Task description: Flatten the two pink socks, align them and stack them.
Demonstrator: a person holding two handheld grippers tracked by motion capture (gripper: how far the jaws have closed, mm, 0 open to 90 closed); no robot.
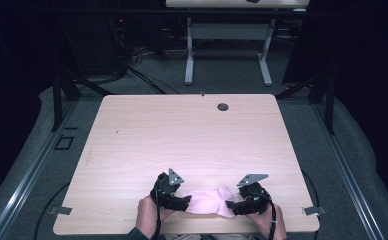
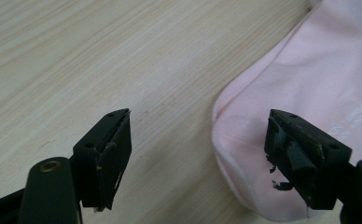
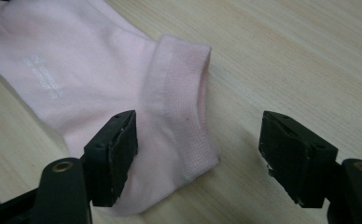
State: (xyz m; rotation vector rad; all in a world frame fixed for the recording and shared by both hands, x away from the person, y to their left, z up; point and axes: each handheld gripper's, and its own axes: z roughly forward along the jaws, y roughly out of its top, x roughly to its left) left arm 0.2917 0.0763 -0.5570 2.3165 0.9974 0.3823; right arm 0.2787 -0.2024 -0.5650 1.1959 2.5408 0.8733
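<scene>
Pale wood table [image 1: 182,135] carries a pink sock [image 1: 209,201] flat at its near edge, stretched between both hands. Left gripper [image 2: 200,154] stands with jaws apart over the toe end, right gripper [image 3: 198,156] with jaws apart astride the ribbed cuff [image 3: 184,107]; neither pinches cloth, probably so the sock rests spread out.

Wooden table [image 1: 182,135]; second table [image 1: 232,4] beyond.

Faint pale lettering on the pink sock [image 3: 90,79], too small to read.
</scene>
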